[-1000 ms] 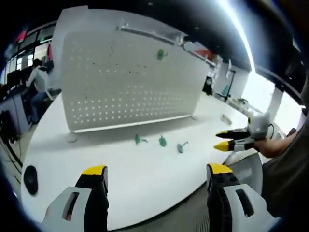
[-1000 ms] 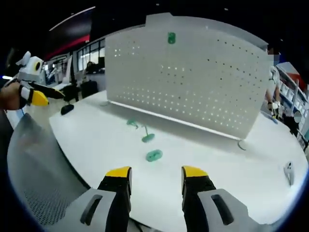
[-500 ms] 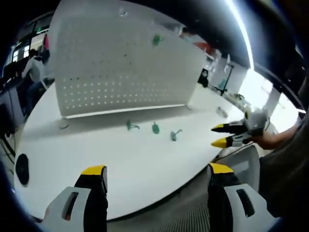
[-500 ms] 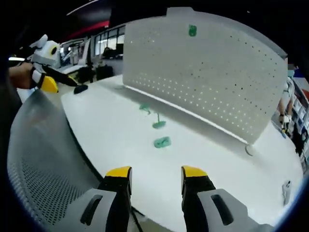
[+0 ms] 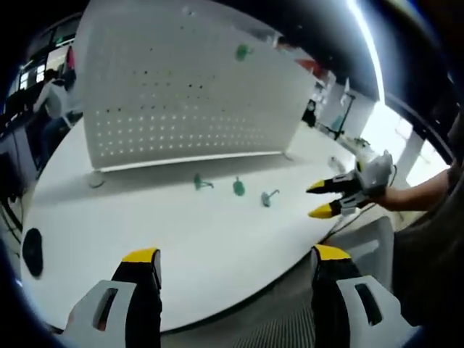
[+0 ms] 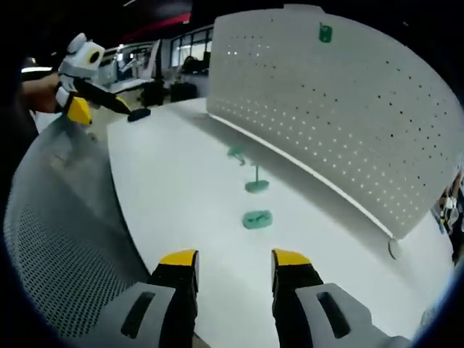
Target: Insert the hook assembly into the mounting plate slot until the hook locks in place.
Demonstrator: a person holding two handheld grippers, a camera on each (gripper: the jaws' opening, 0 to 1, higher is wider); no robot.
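We see a bright, evenly lit scene in both views. In the left gripper view a long ceiling light strip [image 5: 366, 43] blazes at one o'clock, blown out to pure white, and a window area [image 5: 388, 134] at three o'clock is overexposed too. The white tabletop [image 5: 181, 239] reflects a soft sheen, and the upright pegboard [image 5: 181, 94] casts a faint grey shadow band along its foot. Fisheye distortion bends the pegboard and the tabletop edge strongly towards the borders. In the right gripper view, background detail at eleven o'clock is dim and soft. Our near yellow-tipped tongs [image 6: 232, 268] at six o'clock look slightly blurred.
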